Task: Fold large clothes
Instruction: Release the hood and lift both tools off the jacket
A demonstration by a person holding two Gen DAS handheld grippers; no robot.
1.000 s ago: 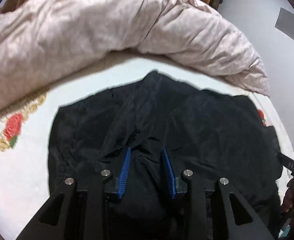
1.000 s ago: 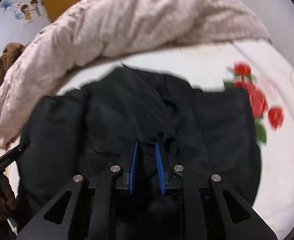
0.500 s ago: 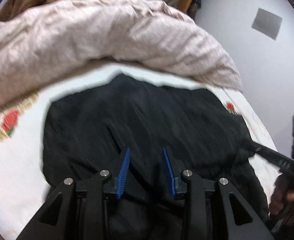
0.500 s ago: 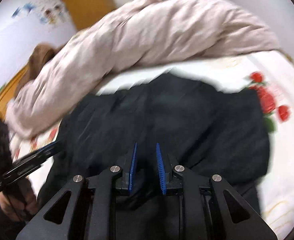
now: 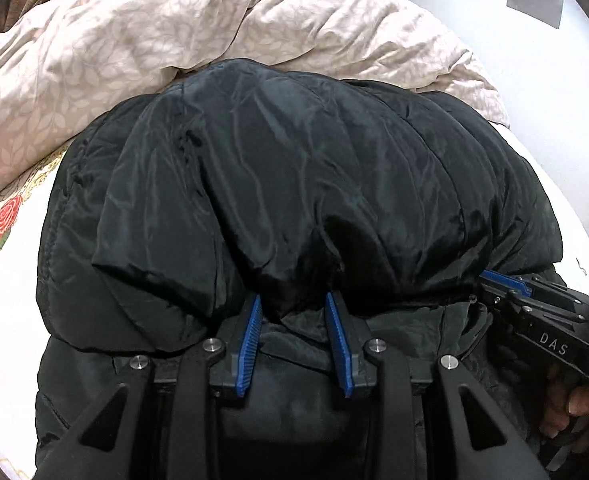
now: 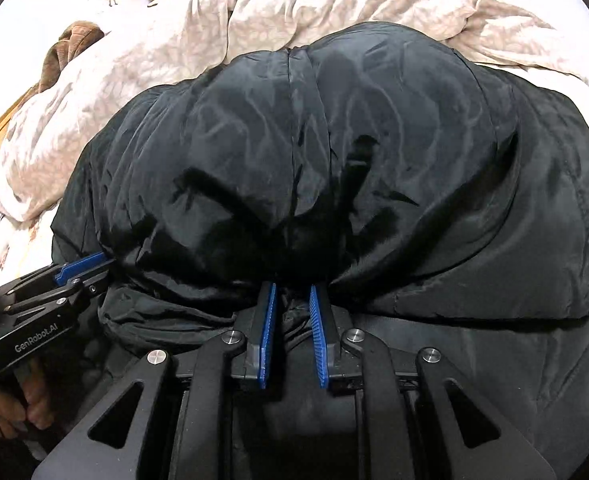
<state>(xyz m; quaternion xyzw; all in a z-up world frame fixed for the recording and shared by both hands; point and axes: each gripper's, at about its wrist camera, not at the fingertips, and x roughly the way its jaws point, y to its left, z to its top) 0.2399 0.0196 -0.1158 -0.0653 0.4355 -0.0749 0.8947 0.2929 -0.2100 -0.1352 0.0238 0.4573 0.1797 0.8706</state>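
Observation:
A black padded jacket (image 5: 294, 180) lies on the bed, and a puffy upper layer bulges ahead of both grippers over a lower layer. My left gripper (image 5: 293, 298) is shut on the near edge of that layer, with fabric bunched between its blue pads. Its tip also shows at the left of the right wrist view as left gripper (image 6: 82, 268). My right gripper (image 6: 292, 286) pinches the same edge of the jacket (image 6: 334, 160) further right, its jaws closing on a narrow tuck of cloth. It appears as right gripper (image 5: 506, 282) in the left wrist view.
A crumpled pale pink duvet (image 5: 134, 40) (image 6: 294, 12) lies right behind the jacket. A white sheet with a red rose print (image 5: 6, 220) shows at the left. A brown garment (image 6: 70, 44) sits at the far left. A hand (image 5: 574, 408) holds each handle.
Both grippers moved forward and down with the jacket edge. The jacket, flat before, now bulges up, fills both views and hides the white sheet in front of the duvet.

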